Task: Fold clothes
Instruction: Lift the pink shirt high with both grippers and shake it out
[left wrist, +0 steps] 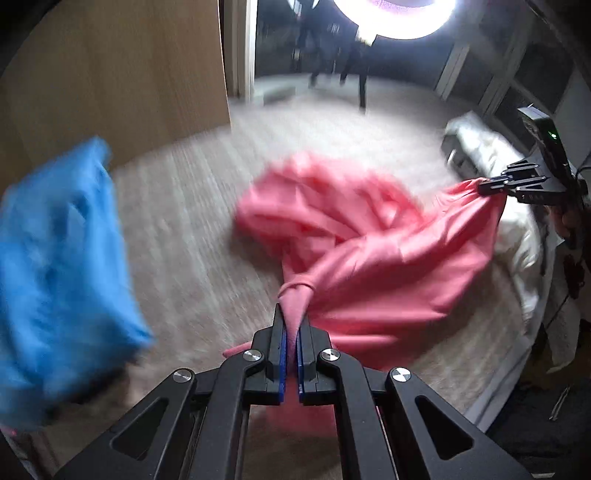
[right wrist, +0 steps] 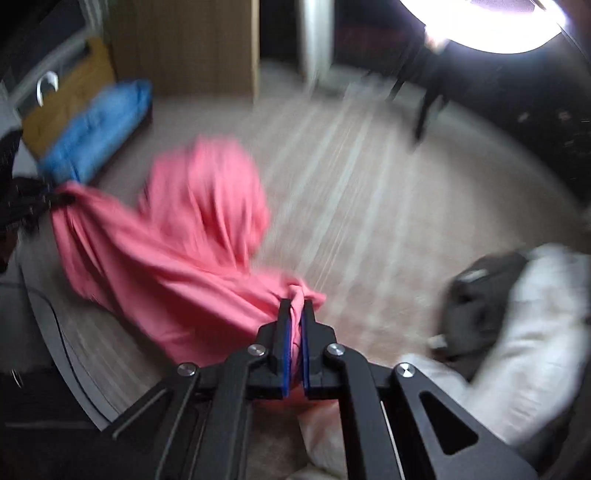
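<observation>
Your left gripper (left wrist: 291, 321) is clamped on a bunched corner of the pink garment (left wrist: 354, 236), its blue-lined fingers (left wrist: 283, 347) pinching the fabric at 6 o'clock in the left wrist view. Your right gripper (right wrist: 296, 314) is likewise closed on another gathered corner of the same garment, seen at 6 o'clock in the right wrist view. From the left camera, the right gripper appears at 3 o'clock, pinching the cloth where it tapers to a point. From the right camera, the left gripper sits at 9 o'clock, dark and blurred, with the fabric pulled into it. Between the two grips the pink garment hangs in slack, twisted folds, its far part bulging toward 12 o'clock over the pale striped surface (left wrist: 199, 229). A blue garment (left wrist: 62, 258) lies at 9 o'clock in the left view and at 10 o'clock in the right view, apart from the pink one. White bedding (right wrist: 532, 332) lies at 4 o'clock in the right view, with a dark object (right wrist: 476, 299) beside it. A bright ring lamp (left wrist: 395, 18) glares at 12 o'clock.
</observation>
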{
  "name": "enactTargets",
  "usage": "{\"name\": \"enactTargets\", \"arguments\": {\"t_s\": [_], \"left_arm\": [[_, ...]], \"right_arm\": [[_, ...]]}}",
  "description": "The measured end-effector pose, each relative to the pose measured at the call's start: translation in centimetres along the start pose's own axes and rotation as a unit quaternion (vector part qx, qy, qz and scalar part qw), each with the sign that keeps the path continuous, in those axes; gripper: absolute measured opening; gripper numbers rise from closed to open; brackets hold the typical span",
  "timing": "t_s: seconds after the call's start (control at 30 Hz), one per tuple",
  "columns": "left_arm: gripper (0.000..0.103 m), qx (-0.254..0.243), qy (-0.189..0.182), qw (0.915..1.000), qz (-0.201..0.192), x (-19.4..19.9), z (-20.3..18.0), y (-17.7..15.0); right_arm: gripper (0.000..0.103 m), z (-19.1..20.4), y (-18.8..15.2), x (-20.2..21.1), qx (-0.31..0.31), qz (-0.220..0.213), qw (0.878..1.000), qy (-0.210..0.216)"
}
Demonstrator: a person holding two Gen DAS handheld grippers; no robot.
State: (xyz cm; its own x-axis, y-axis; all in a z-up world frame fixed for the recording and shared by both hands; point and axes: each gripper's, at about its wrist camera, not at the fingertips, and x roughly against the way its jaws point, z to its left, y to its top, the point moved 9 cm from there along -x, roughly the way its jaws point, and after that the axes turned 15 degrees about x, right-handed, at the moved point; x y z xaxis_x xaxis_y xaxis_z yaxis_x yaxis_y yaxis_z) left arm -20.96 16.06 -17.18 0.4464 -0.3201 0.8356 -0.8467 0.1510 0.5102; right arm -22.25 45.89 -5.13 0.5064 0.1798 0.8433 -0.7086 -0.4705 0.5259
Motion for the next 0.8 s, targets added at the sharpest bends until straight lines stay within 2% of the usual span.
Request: {"name": "enactTargets", "arguments": {"t_s": [0.07,0.13,0.2,0.3,0.43,0.53,0.6,0.67,0.8], "left_arm": [[0.003,-0.021,-0.002,0.9984,-0.053,4.4,-0.8,3.2],[0.003,-0.049,-0.002,0.993,-0.107,9.4,-1.7,6.1],[0.003,-0.083,0.011,0.9823,-0.168,15.3,-2.9,8.9],[0.003,-0.092,0.035,0.9669,-0.235,22.5,-4.2,11.0],[0.003,-0.096,0.081,0.9423,-0.31,30.9,-5.8,12.0],[0.003,-0.093,0.106,0.9235,-0.357,36.3,-7.4,10.7],[0.003,-0.093,0.118,0.9147,-0.375,39.0,-8.5,9.8],[0.003,-0.094,0.127,0.9111,-0.381,40.4,-9.1,9.2],[0.003,-0.102,0.153,0.9119,-0.367,40.3,-9.5,9.2]], "right_arm": [[0.004,-0.9,2.6,5.6,-0.02,-0.06,0.997,-0.046],[0.004,-1.2,6.1,11.2,-0.032,-0.12,0.988,-0.091],[0.004,-0.7,8.9,16.9,-0.025,-0.169,0.977,-0.128],[0.004,0.5,12.4,25.6,-0.005,-0.234,0.956,-0.176],[0.004,2.2,13.4,34.9,0.025,-0.29,0.931,-0.218],[0.004,3.7,12.6,40.2,0.045,-0.327,0.912,-0.244],[0.004,4.2,12.2,42.4,0.052,-0.335,0.906,-0.254],[0.004,4.4,12.0,43.3,0.061,-0.338,0.901,-0.266],[0.004,4.8,11.5,43.9,0.068,-0.341,0.891,-0.292]]}}
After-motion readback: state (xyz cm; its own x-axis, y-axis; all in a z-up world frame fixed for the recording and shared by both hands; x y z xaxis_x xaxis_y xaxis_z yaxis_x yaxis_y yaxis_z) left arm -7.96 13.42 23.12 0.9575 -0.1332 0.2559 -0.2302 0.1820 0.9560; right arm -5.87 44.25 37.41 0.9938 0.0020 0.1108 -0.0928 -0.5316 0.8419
